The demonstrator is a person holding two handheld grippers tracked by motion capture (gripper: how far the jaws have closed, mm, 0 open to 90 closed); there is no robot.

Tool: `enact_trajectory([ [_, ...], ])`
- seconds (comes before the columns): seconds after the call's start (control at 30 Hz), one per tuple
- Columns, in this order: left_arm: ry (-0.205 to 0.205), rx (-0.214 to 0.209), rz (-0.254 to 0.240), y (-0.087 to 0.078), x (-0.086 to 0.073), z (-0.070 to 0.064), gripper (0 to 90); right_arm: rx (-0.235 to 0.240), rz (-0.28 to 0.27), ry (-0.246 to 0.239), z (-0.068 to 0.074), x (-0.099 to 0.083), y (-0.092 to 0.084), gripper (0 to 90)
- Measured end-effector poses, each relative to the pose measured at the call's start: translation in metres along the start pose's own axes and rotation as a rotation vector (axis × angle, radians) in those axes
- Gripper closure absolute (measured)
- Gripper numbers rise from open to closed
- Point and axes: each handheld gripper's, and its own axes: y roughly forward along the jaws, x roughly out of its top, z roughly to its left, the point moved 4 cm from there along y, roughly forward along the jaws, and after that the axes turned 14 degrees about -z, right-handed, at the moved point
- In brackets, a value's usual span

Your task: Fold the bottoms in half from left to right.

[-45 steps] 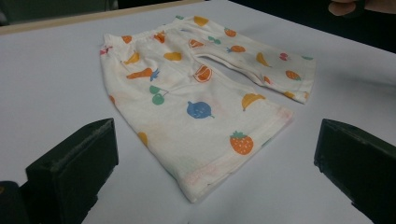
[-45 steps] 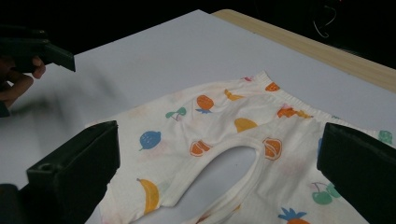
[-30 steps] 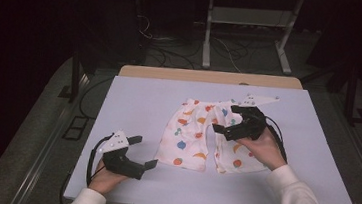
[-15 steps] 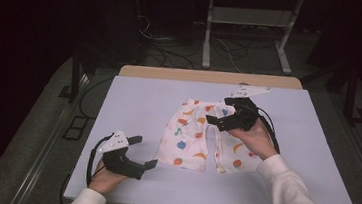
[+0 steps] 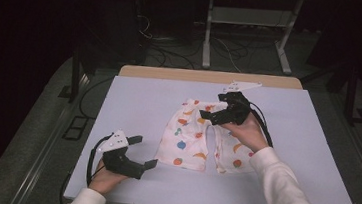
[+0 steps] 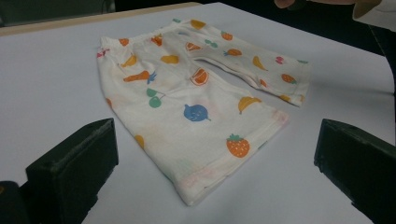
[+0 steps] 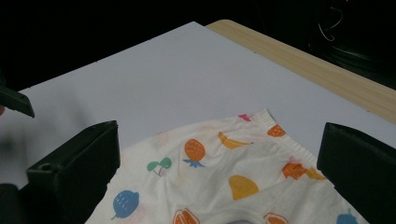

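A pair of small white shorts [image 5: 190, 139] printed with coloured fruit lies flat mid-table, waistband at the far end, legs toward me. My right gripper [image 5: 215, 111] hovers open over the waistband and crotch area, a hand behind it. In the right gripper view the shorts [image 7: 224, 179] spread below its wide-apart jaws and the waistband runs between them. My left gripper [image 5: 143, 151] rests open at the near left, just left of the left leg hem. From the left gripper view the shorts [image 6: 187, 93] lie ahead, their near hem between the black fingers [image 6: 74, 163].
A pale lilac board [image 5: 291, 188] covers the table, and a wooden strip [image 5: 171, 74] shows along its far edge. Beyond it stand a metal stand [image 5: 207, 39] and loose cables [image 5: 234, 52] on the dark floor. Bare board lies left and right of the shorts.
My right gripper has moved away from me along the shorts, from the leg area up to the waistband. The left gripper and the shorts have stayed put.
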Motion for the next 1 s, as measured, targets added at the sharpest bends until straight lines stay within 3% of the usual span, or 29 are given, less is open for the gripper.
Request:
enact_trajectory([
  [0.4, 0.0, 0.005, 0.007, 0.001, -0.001, 0.002, 0.0, 0.014, 0.008, 0.009, -0.006, 0.004, 0.027, 0.0],
  [1.0, -0.007, 0.009, 0.006, 0.003, -0.001, 0.002, 0.0, -0.021, 0.036, 0.033, -0.021, 0.009, 0.063, 0.0],
])
